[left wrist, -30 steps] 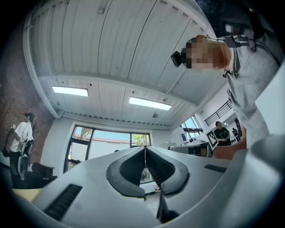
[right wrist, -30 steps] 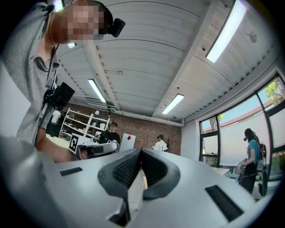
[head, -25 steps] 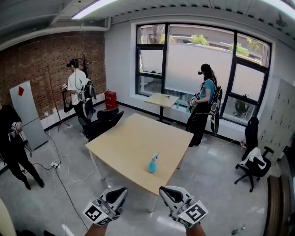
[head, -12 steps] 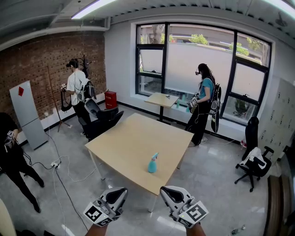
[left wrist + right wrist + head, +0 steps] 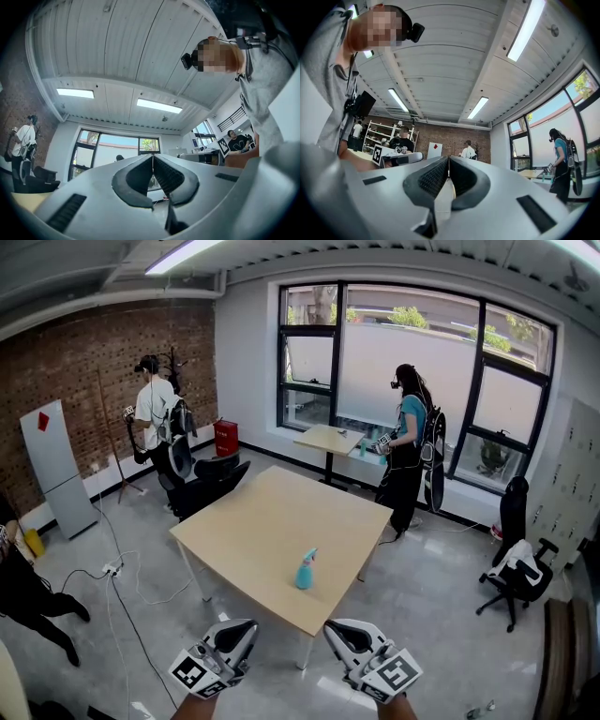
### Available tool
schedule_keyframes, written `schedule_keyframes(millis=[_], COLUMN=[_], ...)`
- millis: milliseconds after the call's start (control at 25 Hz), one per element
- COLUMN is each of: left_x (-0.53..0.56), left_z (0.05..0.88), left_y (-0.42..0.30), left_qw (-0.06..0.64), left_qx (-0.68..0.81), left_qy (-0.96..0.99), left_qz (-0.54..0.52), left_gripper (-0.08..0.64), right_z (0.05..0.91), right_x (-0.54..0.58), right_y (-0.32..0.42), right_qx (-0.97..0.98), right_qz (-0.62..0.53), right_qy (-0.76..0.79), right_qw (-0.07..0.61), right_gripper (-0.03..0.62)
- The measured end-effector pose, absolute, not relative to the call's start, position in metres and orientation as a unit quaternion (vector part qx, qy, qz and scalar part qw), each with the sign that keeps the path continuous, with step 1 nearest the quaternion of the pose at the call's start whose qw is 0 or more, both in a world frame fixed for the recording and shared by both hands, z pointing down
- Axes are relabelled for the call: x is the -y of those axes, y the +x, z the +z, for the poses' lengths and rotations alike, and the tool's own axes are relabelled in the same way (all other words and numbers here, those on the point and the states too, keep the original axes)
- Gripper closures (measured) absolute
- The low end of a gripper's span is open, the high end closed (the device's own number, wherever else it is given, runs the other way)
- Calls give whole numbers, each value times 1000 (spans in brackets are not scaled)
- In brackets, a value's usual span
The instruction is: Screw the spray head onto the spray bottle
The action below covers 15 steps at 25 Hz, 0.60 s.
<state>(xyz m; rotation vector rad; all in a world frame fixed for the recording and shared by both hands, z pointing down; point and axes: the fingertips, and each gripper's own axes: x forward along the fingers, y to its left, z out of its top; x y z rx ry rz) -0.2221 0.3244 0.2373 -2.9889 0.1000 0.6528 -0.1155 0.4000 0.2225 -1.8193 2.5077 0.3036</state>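
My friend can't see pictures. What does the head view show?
A blue spray bottle stands on a wooden table in a big room. Nearer the camera, the left hand-held gripper and the right hand-held gripper are shut and empty.

no legible text; a red diamond [image 5: 42,422] marks the white panel [image 5: 62,486].

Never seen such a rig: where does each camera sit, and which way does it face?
Head view: on the head, over table, bottle; left tool, right tool show.
Left gripper view: on left tool, up at ceiling, windows; shut jaws, torso.
Right gripper view: on right tool, toward brick wall; shut jaws, torso.
Shared: brick wall, in head and right gripper views.
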Motion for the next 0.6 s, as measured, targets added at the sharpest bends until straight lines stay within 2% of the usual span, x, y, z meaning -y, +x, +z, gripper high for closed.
schedule_keyframes(millis=[600], left_x=[-328], left_z=[264], left_y=[-143], left_qw=[33], left_qx=[-42], left_qy=[-981], left_qz=[189], left_gripper=[555], right_z=[248], right_x=[-396], right_y=[-37], right_qx=[-815], right_qz=[84], right_qy=[-573], right_qw=[29], right_gripper=[588])
